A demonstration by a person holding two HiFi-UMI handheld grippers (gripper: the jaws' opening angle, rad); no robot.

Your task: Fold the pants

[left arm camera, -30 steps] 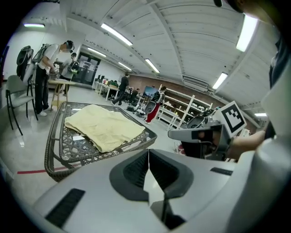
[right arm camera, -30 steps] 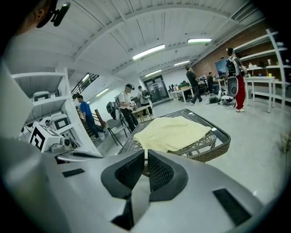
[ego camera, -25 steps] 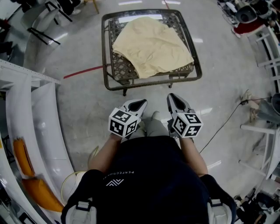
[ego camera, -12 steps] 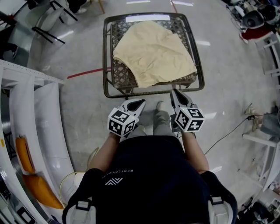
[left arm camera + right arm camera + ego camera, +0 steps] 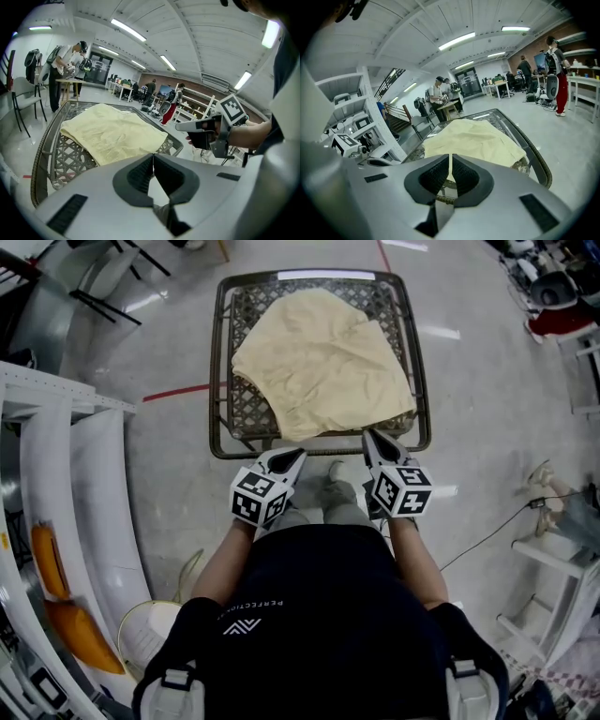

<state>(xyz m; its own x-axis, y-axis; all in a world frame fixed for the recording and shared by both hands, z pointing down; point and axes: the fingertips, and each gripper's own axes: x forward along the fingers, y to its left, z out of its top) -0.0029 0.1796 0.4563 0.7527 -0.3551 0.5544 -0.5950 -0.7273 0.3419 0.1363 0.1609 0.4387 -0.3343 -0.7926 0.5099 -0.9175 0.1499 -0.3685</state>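
Closing in on the wicker table (image 5: 220, 381), we have carried the left gripper (image 5: 294, 457) and right gripper (image 5: 371, 437), both with jaws pressed together on nothing, from well short of it up to its near rim. Beyond them the cream pants (image 5: 323, 357) lie rumpled across the tabletop, untouched. Folding has yet to begin, and we judge the jaws must open first.
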